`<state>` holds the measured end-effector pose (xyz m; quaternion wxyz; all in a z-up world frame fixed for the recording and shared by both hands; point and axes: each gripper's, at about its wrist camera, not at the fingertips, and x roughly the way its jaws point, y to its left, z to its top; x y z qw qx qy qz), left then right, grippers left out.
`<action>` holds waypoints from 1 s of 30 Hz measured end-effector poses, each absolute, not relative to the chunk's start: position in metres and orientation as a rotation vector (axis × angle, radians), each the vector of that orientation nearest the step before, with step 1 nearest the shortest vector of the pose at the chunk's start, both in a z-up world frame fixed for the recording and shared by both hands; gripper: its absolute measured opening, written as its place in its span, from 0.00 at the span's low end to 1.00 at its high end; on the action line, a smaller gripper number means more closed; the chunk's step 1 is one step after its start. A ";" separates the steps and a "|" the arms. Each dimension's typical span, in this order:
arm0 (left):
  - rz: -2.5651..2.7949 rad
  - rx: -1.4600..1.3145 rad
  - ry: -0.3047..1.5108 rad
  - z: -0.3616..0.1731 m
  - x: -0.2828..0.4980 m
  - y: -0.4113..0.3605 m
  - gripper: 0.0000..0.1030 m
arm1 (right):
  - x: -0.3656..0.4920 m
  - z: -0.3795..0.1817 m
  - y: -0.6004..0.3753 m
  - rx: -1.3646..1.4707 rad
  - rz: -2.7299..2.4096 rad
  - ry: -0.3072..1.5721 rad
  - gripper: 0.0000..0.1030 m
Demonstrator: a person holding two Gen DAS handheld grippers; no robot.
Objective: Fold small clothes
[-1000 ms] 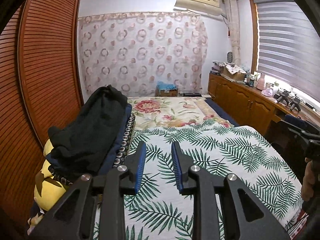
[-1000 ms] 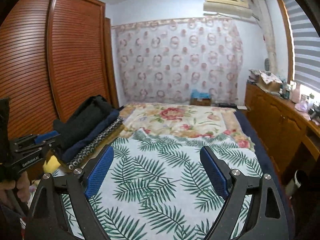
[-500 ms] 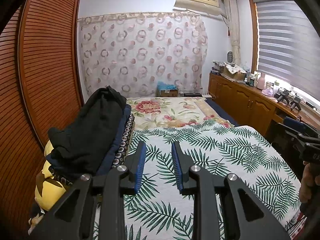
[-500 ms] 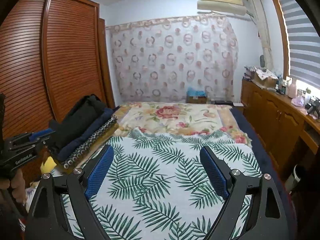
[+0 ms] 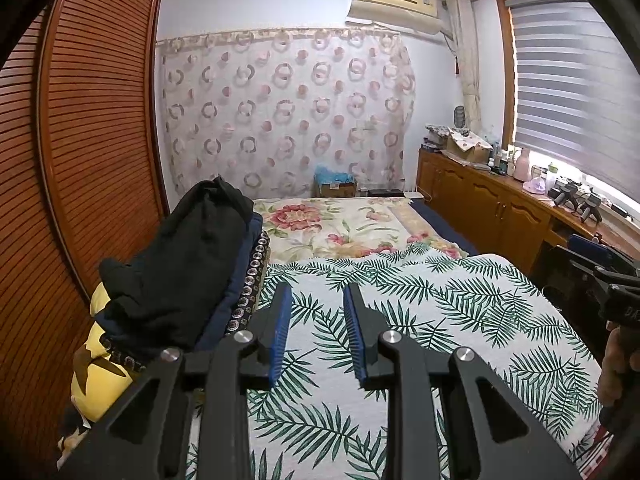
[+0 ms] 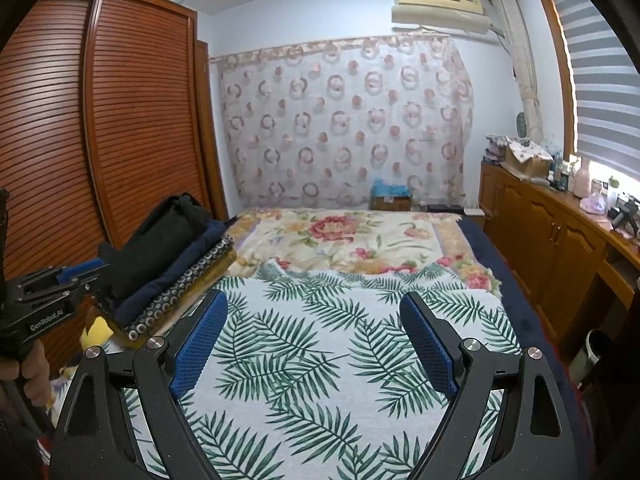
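1. A stack of clothes [image 5: 180, 264] is seen along the left edge of the bed, beside the wooden wardrobe [image 5: 80, 160] — black cloth on top, dark blue under it, then a patterned layer, with something yellow at the bottom. It is probably kept there so that the middle of the bed stays free as a working surface.
2. The palm-leaf blanket [image 6: 320, 360] is spread flat in front of both grippers; no garment is seen lying on it.
3. Whether the stacked clothes are already folded or are waiting to be folded cannot be settled — the scene fits both.
4. The left gripper [image 5: 316, 300] is held above the blanket with a narrow gap between its jaws; nothing is held or touched.
5. The right gripper [image 6: 314, 316] is held wide open above the blanket, also empty and touching nothing
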<state>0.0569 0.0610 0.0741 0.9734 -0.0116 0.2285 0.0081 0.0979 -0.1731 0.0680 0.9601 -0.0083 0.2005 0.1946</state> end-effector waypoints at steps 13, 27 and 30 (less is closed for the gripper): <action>0.016 -0.023 0.456 0.076 0.056 0.060 0.25 | 0.098 0.070 -0.175 -0.014 0.391 0.404 0.87; 0.017 -0.022 0.455 0.076 0.055 0.059 0.26 | 0.097 0.070 -0.176 -0.012 0.389 0.402 0.87; 0.016 -0.023 0.455 0.076 0.055 0.059 0.26 | 0.097 0.070 -0.176 -0.012 0.389 0.402 0.87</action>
